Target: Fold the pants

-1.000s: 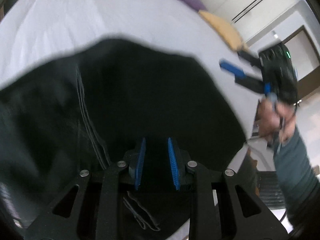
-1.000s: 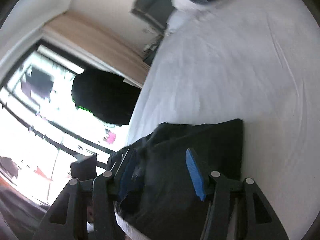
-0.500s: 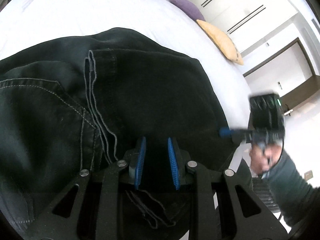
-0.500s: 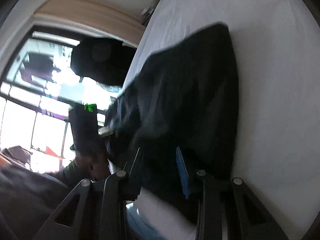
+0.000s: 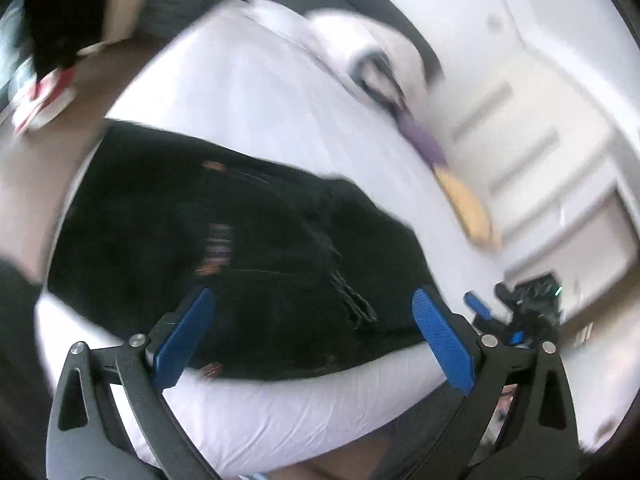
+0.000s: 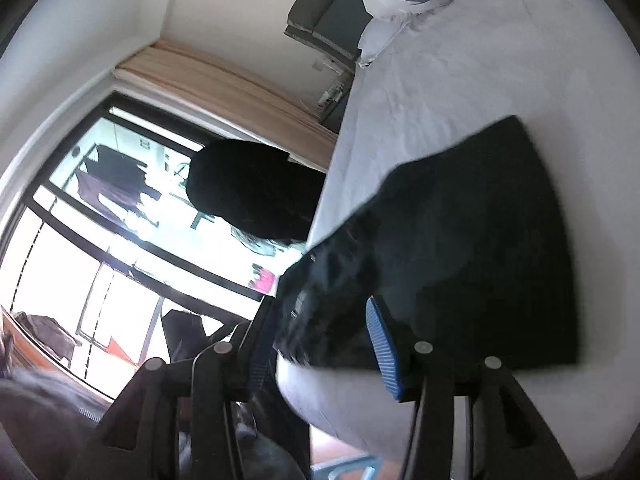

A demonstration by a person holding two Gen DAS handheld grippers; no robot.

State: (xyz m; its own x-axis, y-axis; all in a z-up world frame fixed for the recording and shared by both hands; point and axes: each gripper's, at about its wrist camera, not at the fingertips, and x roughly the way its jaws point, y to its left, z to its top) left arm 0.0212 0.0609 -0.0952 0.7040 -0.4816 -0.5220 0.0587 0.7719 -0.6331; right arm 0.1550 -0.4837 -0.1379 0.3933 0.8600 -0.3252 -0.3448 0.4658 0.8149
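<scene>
The black pants (image 5: 260,264) lie folded in a compact bundle on the white bed (image 5: 248,92), near its front edge. My left gripper (image 5: 312,332) is open and empty, held back above the bed edge with the pants beyond its blue fingers (image 5: 440,338). In the right wrist view the pants (image 6: 472,248) lie flat ahead. My right gripper (image 6: 320,340) is open and empty just in front of the bundle's near corner. The right gripper also shows in the left wrist view (image 5: 516,316), at the right edge of the pants.
Pillows and bunched bedding (image 5: 368,52) lie at the head of the bed, with a purple cushion (image 5: 422,140) and a yellow cushion (image 5: 468,208) beside them. A large window (image 6: 100,248) and a dark chair back (image 6: 248,188) stand beyond the bed's left side.
My left gripper has opened, let go of the pants and pulled back from them. My right gripper has drawn back to the bundle's near corner. The pants now lie folded on the bed.
</scene>
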